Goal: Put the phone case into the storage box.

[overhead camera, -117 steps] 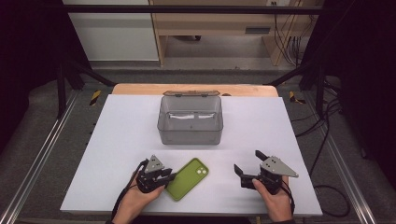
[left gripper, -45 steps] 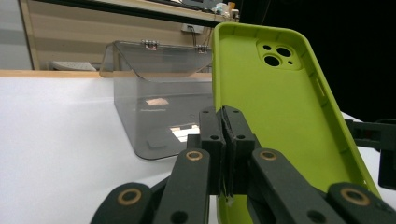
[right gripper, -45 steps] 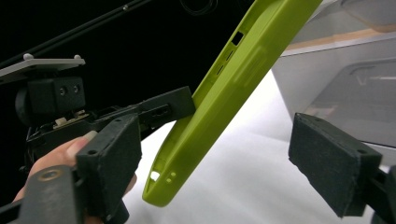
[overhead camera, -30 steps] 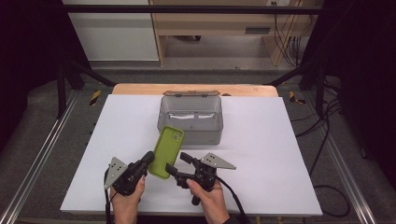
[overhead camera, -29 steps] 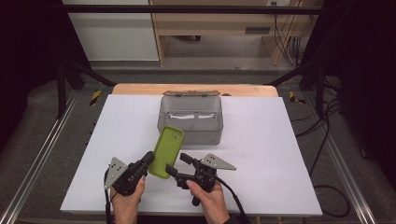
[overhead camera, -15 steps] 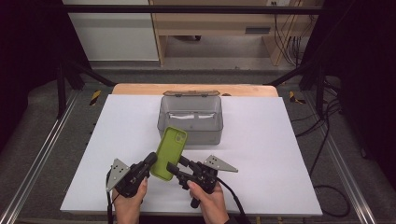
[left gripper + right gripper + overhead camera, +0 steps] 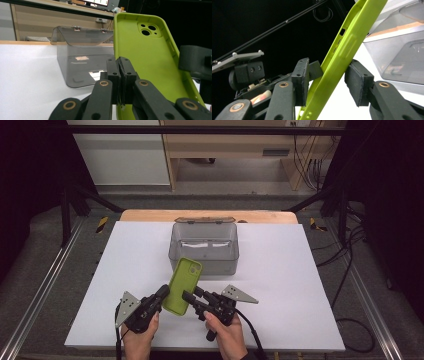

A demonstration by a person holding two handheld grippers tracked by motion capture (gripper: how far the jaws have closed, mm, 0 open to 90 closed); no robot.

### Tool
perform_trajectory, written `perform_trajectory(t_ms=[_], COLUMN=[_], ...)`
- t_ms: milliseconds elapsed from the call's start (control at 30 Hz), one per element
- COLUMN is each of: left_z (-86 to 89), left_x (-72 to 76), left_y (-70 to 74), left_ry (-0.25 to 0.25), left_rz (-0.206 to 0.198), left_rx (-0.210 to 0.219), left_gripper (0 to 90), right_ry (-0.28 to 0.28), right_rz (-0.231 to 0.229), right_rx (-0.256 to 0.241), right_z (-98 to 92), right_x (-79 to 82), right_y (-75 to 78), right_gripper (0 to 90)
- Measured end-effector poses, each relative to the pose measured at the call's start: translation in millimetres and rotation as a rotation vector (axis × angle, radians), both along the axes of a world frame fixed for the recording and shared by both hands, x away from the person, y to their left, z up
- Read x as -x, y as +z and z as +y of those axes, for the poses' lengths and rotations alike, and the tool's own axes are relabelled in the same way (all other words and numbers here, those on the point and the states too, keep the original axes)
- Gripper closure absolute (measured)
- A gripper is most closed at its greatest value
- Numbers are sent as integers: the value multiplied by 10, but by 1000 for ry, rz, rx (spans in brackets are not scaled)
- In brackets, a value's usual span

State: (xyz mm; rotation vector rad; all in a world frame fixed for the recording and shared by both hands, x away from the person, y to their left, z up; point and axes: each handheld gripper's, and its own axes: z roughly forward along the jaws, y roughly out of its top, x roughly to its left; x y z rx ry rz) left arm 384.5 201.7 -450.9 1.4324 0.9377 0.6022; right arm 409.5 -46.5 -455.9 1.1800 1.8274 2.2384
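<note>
White tabletop (image 7: 300, 285) on a dark framed rig, wooden shelving behind, floor cables off to the side. Grey see-through box (image 7: 204, 248) sits mid-table with its lid (image 7: 80, 35) tipped back open. Person at the near edge holds a lime-green phone case (image 7: 183, 285) up off the table between both tools, just in front of the box, tilted with the camera end toward it. Left gripper (image 7: 119, 82) has its jaws pressed tight together on the case's left rim. Right gripper (image 7: 329, 80) has its jaws set around the opposite side wall; one pad (image 7: 358, 81) touches the outer face, a sliver of gap seems to show at the other, so call it a narrow bracket, grip not certain. Case is empty, hollow side up, camera cutout (image 7: 149, 29) near the far end, button slots (image 7: 338, 41) along the edge. Judging by looks: very light, soft and bendy, probably rubbery, so not slippery, not fragile. Best held on the raised side rims near the middle, since a pinch at one end would likely let it flop or twist.
</note>
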Motion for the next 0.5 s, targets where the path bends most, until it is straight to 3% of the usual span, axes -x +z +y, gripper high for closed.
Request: perform_trajectory(t_ms=[500], left_z=[-48], left_x=[5], left_y=[-8], left_ry=[-5], left_rz=[-8], left_rx=[-12], left_gripper=[878], right_ry=[-16], right_rz=[2], right_rx=[-11], right_z=[-54], right_x=[-31], right_y=[-28], right_gripper=[657])
